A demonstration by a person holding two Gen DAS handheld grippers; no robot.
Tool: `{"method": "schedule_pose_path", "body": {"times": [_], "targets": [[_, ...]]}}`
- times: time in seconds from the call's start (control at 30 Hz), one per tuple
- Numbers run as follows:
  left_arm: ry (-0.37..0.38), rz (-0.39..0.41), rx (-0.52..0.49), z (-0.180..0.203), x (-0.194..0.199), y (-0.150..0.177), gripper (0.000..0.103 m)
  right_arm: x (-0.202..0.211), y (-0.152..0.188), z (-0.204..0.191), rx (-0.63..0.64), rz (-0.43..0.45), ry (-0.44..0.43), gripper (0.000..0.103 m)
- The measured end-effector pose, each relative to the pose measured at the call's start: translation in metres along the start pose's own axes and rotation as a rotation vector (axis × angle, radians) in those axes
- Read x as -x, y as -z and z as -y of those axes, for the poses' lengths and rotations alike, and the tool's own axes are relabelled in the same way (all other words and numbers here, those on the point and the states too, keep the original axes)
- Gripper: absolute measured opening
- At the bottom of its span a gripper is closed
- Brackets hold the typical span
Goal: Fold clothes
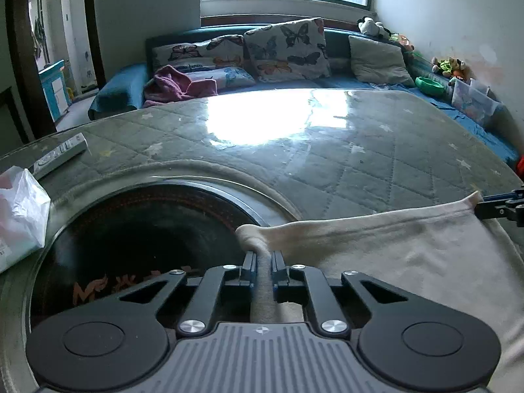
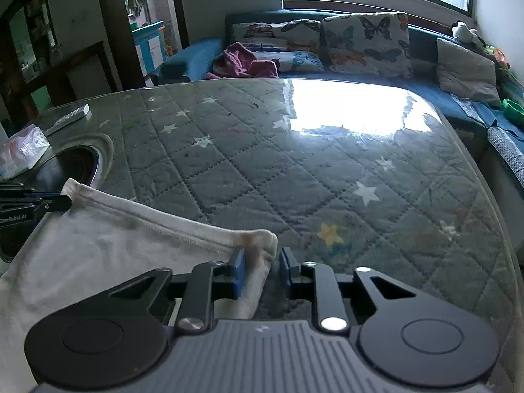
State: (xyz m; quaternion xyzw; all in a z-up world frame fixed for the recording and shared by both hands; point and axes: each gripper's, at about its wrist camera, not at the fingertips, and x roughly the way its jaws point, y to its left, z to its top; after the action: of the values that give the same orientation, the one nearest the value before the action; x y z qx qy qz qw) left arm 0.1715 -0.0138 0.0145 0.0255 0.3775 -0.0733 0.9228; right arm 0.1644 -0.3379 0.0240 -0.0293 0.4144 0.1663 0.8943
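A cream garment (image 1: 393, 249) lies at the near edge of the table, its hemmed top edge stretched between both grippers. My left gripper (image 1: 262, 258) is shut on the garment's left corner, and cloth bunches between the pads. In the right wrist view my right gripper (image 2: 262, 255) has the garment's (image 2: 114, 245) right corner between its blue pads and is shut on it. Each gripper shows in the other's view: the right gripper (image 1: 481, 204) at the far right edge, the left gripper (image 2: 65, 201) at the far left edge.
The table (image 1: 327, 163) has a grey quilted star cover under glass, with a round black inset (image 1: 140, 229) at the left. A remote (image 1: 62, 155) and a white plastic pack (image 1: 19, 203) lie at the left edge. A blue sofa with butterfly cushions (image 1: 288, 49) stands behind.
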Motion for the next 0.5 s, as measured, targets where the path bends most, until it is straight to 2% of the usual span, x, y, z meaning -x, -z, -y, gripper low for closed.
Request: {"method": "schedule_pose_path", "body": {"times": [0.07,0.23,0.3,0.37,0.5], "targets": [[-0.005,0.010,0.000,-0.001,-0.001,-0.001,0.007,-0.002,-0.003,-0.004,0.026,0.011,0.014,0.008],[-0.029,0.019,0.017,-0.007,-0.008,-0.008,0.008,-0.015,-0.015,-0.015,0.072,0.041,0.039,0.007],[-0.032,0.012,0.034,-0.012,-0.011,-0.011,0.008,-0.023,-0.020,-0.017,0.079,0.040,0.042,0.009],[-0.023,0.005,0.049,-0.017,-0.010,-0.014,0.013,-0.026,-0.024,-0.018,0.083,0.041,0.043,0.011],[-0.034,0.029,0.063,-0.031,0.009,-0.016,0.017,-0.014,-0.025,-0.023,0.094,0.052,0.035,0.015]]}}
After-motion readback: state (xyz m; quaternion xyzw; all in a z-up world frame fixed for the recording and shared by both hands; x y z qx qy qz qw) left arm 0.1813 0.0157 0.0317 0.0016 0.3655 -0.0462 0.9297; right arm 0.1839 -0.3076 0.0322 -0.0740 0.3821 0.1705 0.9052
